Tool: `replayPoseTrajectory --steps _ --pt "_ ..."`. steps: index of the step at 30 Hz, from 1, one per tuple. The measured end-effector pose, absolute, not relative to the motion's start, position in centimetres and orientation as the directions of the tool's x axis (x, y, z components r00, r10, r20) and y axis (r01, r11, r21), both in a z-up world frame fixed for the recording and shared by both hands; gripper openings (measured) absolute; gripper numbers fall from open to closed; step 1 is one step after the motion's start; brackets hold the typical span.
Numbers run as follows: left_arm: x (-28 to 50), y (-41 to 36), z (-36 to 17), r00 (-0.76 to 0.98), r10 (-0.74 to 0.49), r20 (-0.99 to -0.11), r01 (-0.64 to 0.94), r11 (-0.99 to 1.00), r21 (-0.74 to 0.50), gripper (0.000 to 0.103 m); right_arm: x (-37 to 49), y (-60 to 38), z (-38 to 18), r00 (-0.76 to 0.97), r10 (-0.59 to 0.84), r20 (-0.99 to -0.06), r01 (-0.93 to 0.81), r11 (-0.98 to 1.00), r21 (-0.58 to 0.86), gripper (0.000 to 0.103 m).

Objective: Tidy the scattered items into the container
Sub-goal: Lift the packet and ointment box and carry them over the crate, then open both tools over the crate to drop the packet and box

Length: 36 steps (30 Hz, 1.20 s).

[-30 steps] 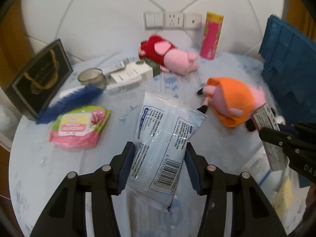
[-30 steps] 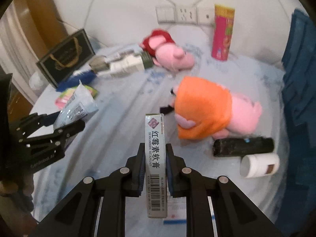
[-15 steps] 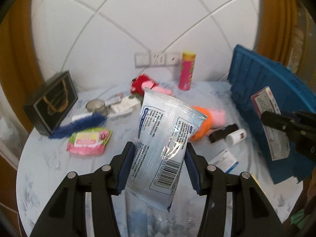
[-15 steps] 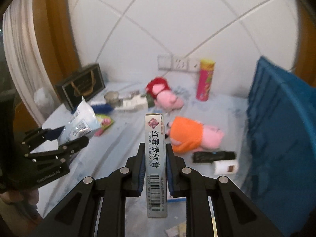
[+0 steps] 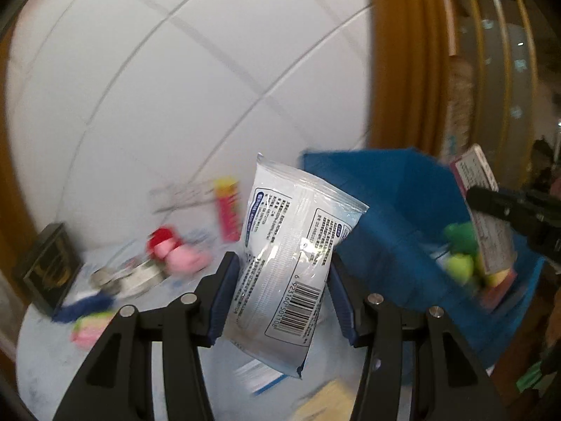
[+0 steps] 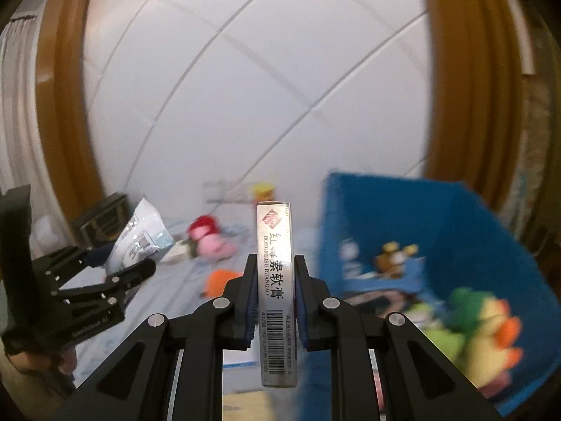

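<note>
My left gripper [image 5: 282,280] is shut on a white plastic wipes packet [image 5: 291,256] and holds it high above the table. It shows at the left of the right wrist view [image 6: 115,270] with the packet [image 6: 142,238]. My right gripper [image 6: 275,280] is shut on a narrow ointment box [image 6: 276,280], held upright. In the left wrist view that box [image 5: 485,217] hangs over the blue bin [image 5: 396,231]. The bin [image 6: 455,231] holds several plush toys, one green and yellow [image 6: 484,322].
On the table lie a pink plush in red [image 5: 175,252], an orange plush [image 6: 219,280], a pink tube can [image 5: 228,210], a black gift bag [image 5: 47,268], a blue feather [image 5: 86,305], a pink wipes pack [image 5: 89,326] and small boxes [image 5: 140,275].
Both grippers have risen well above the table and swung right toward the blue bin, each still holding its item. The bin's inside has come into view.
</note>
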<state>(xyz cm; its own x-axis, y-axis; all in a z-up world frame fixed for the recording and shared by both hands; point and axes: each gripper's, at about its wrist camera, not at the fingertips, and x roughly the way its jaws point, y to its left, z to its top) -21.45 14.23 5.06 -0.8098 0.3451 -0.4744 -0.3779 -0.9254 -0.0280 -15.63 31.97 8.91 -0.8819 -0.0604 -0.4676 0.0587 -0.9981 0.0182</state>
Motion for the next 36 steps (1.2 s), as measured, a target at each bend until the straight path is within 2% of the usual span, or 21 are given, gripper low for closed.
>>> replayPoseTrajectory --steps 4,9,13,19,20,21,22,23,24,25,28,30,36 --pt "-21.7 22.7 6.2 -0.789 0.389 -0.475 -0.428 -0.903 -0.03 0.05 -14.2 40.0 9.3 -0.882 0.02 -0.472 -0.02 -1.0 -0.005 0.018" --pt "-22.0 30.7 5.7 -0.747 0.415 -0.519 -0.478 -0.878 -0.014 0.05 -13.8 43.9 8.3 -0.874 0.036 -0.485 -0.048 -0.999 0.014 0.018" --pt "-22.0 34.4 5.0 -0.725 0.403 -0.558 -0.488 -0.873 0.004 0.05 -13.5 46.8 7.6 -0.867 0.045 -0.496 -0.069 -0.997 0.03 0.018" --pt "-21.9 35.9 4.9 -0.722 0.388 -0.572 -0.477 -0.879 0.008 0.053 -13.1 51.1 6.4 -0.857 0.058 -0.513 -0.1 -0.994 0.054 0.02" --pt "-21.9 36.0 4.8 -0.724 0.383 -0.573 -0.472 -0.881 0.007 0.054 -13.1 51.8 6.2 -0.855 0.06 -0.515 -0.105 -0.993 0.058 0.022" --pt "-21.9 36.1 4.8 -0.727 0.378 -0.573 -0.464 -0.886 0.004 0.062 -13.0 52.6 6.0 -0.853 0.062 -0.518 -0.11 -0.992 0.062 0.033" --pt "-21.9 35.9 4.8 -0.733 0.373 -0.569 -0.456 -0.89 0.003 0.078 -12.9 53.3 5.8 -0.851 0.064 -0.521 -0.115 -0.991 0.066 0.05" --pt "-21.9 35.7 4.8 -0.739 0.369 -0.564 -0.448 -0.894 0.002 0.085 -12.9 53.5 5.8 -0.852 0.069 -0.52 -0.119 -0.991 0.064 0.059" --pt "-21.9 35.5 4.7 -0.745 0.365 -0.558 -0.44 -0.898 0.0 0.092 -12.8 53.6 5.8 -0.853 0.074 -0.517 -0.122 -0.991 0.061 0.075" --pt "-21.9 35.5 4.7 -0.749 0.363 -0.554 -0.436 -0.9 0.001 0.097 -12.8 53.7 5.8 -0.853 0.079 -0.515 -0.126 -0.99 0.058 0.084" --pt "-21.8 35.7 4.6 -0.752 0.355 -0.556 -0.432 -0.902 0.009 0.099 -12.6 54.0 5.9 -0.855 0.091 -0.511 -0.135 -0.99 0.049 0.098" --pt "-21.6 35.8 4.5 -0.752 0.346 -0.561 -0.43 -0.903 0.019 0.102 -12.5 54.2 5.8 -0.856 0.1 -0.508 -0.143 -0.989 0.047 0.103" --pt "-20.9 34.5 4.5 -0.764 0.31 -0.566 -0.399 -0.916 0.037 0.103 -12.5 54.3 5.6 -0.854 0.098 -0.512 -0.147 -0.987 0.057 0.103"
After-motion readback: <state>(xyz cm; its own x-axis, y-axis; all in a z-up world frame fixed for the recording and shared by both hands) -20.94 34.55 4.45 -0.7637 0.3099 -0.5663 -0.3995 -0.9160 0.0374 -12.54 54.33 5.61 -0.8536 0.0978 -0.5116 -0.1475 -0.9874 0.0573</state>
